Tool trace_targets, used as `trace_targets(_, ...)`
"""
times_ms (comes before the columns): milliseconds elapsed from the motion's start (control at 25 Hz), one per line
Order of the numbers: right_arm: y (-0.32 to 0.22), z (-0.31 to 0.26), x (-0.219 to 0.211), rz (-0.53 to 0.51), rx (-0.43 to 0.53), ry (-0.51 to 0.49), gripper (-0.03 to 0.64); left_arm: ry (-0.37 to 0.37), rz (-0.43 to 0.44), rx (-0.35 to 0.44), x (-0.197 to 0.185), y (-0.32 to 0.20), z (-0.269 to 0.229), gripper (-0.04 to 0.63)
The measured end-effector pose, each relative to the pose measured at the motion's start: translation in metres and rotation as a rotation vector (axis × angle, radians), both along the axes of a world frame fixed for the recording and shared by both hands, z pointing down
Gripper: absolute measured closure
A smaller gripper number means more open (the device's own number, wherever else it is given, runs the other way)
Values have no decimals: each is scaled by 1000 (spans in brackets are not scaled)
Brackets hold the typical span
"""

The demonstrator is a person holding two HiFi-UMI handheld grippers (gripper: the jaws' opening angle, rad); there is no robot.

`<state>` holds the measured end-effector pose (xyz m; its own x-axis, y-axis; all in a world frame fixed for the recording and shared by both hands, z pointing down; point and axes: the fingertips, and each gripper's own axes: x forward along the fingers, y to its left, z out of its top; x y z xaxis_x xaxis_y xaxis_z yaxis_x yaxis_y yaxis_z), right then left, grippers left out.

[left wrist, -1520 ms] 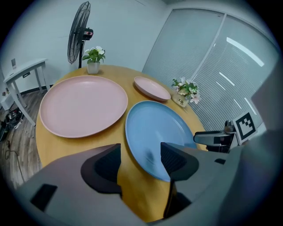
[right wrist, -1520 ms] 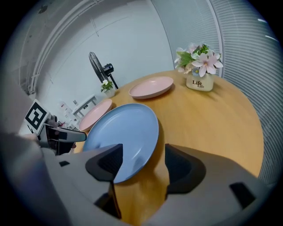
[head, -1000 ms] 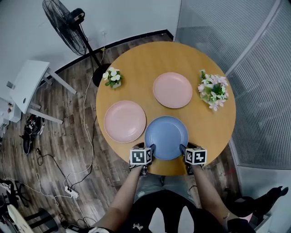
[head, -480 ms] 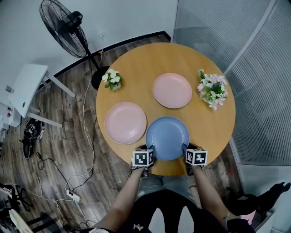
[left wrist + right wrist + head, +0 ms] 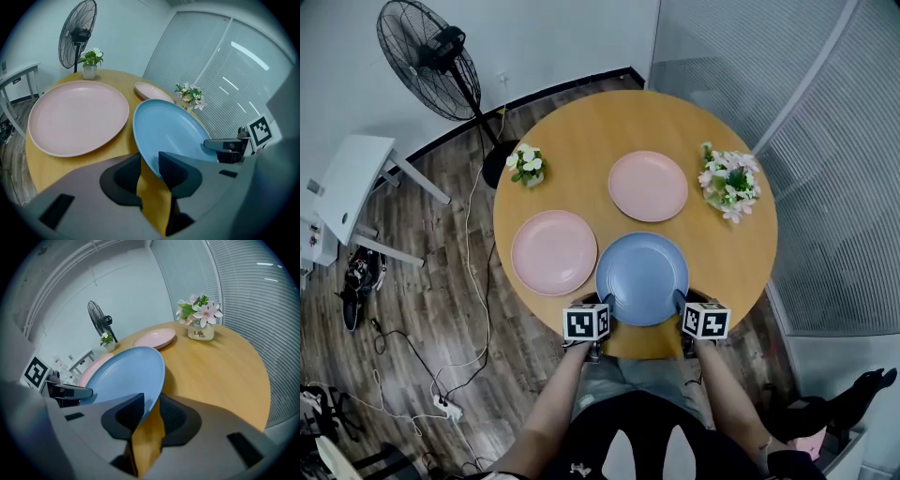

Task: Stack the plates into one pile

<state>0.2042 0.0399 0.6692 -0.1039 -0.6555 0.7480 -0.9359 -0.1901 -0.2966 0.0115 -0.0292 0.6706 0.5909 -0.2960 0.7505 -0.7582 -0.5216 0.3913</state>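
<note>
Blue plate (image 5: 642, 278): near edge of the table (image 5: 581, 131), held by its rim on both sides.
Left gripper (image 5: 608, 303): jaws just closed, clamped on the plate's left rim.
Right gripper (image 5: 679, 302): jaws just closed, clamped on the right rim.
Left pink plate (image 5: 554, 251): flat, just beside the blue plate.
Far pink plate (image 5: 648, 186): flat, apart from both.
Small pot (image 5: 528, 164): white flowers.
White pot (image 5: 729, 183): pink flowers.

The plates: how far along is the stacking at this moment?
Done: nothing yet; no plate rests on another on the table. In hand: the left gripper and right gripper have just closed on the near rim of the blue plate. Left: probably set it on the near pink plate, then add the far pink plate.
</note>
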Motion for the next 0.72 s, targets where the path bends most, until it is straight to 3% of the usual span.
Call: trace_targets(720,-33,-109,2,25,175,37,520,115,-47,195,0,-30,-112,468)
